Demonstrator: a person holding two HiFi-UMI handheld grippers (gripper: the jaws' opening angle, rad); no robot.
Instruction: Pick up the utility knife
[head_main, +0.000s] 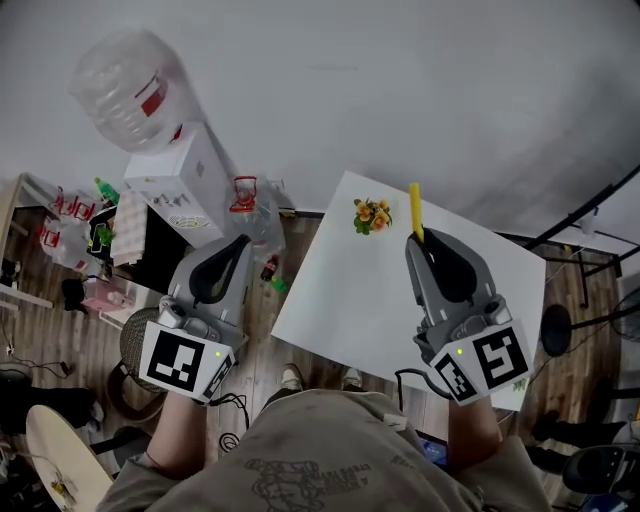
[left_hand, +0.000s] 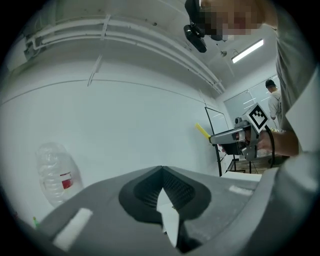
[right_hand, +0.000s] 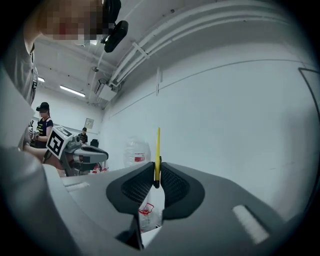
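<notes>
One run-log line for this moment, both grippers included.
right gripper: shut on utility knife, held above white table | left gripper: shut, empty | step: knife picked up

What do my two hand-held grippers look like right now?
The left hand-held gripper and right hand-held gripper match: grey bodies, black ribbed pads, a white cube with black square markers at the rear, a small green light, and black cable trailing below. The shirt is khaki, short-sleeved.

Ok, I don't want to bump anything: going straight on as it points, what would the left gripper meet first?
Probably the white wall. The left gripper faces bare wall; the water jug sits low to its left, the right gripper with the utility knife off to its right. Distance is unclear.
</notes>
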